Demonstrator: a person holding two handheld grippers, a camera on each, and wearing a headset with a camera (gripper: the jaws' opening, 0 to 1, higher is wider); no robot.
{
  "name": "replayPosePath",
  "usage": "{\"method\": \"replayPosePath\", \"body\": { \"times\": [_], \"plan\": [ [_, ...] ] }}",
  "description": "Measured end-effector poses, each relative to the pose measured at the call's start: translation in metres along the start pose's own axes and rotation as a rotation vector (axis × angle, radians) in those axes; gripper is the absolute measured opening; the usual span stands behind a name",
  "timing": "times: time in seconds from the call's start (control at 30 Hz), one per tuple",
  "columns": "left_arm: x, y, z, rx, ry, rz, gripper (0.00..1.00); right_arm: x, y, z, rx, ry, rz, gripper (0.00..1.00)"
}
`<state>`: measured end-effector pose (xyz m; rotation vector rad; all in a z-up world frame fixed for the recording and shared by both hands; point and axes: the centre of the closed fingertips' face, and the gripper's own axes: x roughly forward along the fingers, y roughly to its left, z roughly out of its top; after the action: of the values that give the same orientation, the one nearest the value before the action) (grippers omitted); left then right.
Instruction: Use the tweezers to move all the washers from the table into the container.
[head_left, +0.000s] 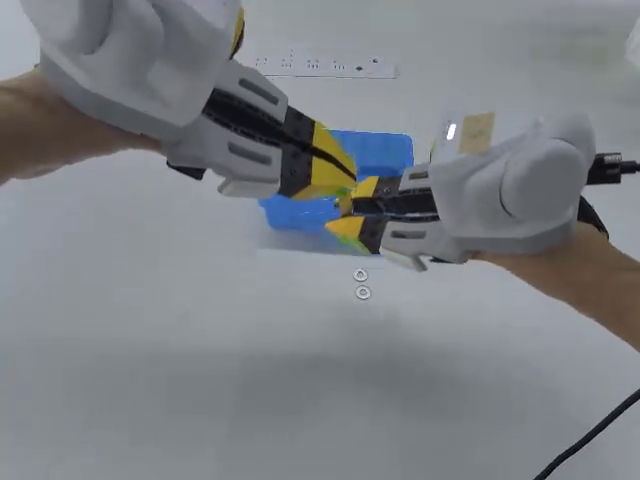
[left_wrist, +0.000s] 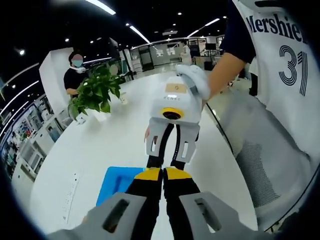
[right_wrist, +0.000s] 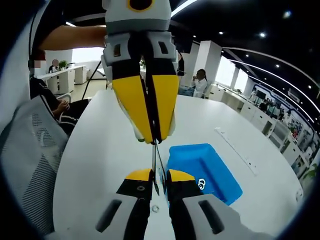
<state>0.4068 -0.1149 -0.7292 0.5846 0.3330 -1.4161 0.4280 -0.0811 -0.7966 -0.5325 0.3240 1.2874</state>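
Nearest the camera, two washers (head_left: 360, 275) sit loose on the white table (head_left: 200, 380), one just behind the other. A bit past them the right gripper (right_wrist: 160, 176) and left gripper (right_wrist: 150, 135) meet nose to nose. Both have their jaws squeezed onto the tweezers (right_wrist: 156, 167), which run straight from one gripper to the other. Right behind that is the blue container (right_wrist: 210, 160), with some more washers (right_wrist: 201, 184) lying in its near corner. Way back on the table there's a white power strip (head_left: 320, 66).
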Motion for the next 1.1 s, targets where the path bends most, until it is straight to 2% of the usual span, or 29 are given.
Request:
{"method": "replayPosePath", "body": {
  "times": [0.17,0.33,0.53,1.1],
  "plan": [
    [0.007,-0.019,-0.009,-0.054,-0.009,-0.006,0.05,0.001,0.022,-0.015,0.02,0.024,0.035,0.12],
    [0.014,-0.026,-0.015,-0.078,-0.006,-0.003,0.05,0.004,0.028,-0.027,0.019,0.044,0.048,0.12],
    [0.021,-0.024,-0.021,-0.099,-0.002,-0.01,0.05,0.006,0.026,-0.038,0.047,0.058,0.048,0.12],
    [0.034,-0.015,-0.029,-0.107,0.007,-0.03,0.05,0.01,0.02,-0.05,0.092,0.061,0.034,0.13]
  ]
}}
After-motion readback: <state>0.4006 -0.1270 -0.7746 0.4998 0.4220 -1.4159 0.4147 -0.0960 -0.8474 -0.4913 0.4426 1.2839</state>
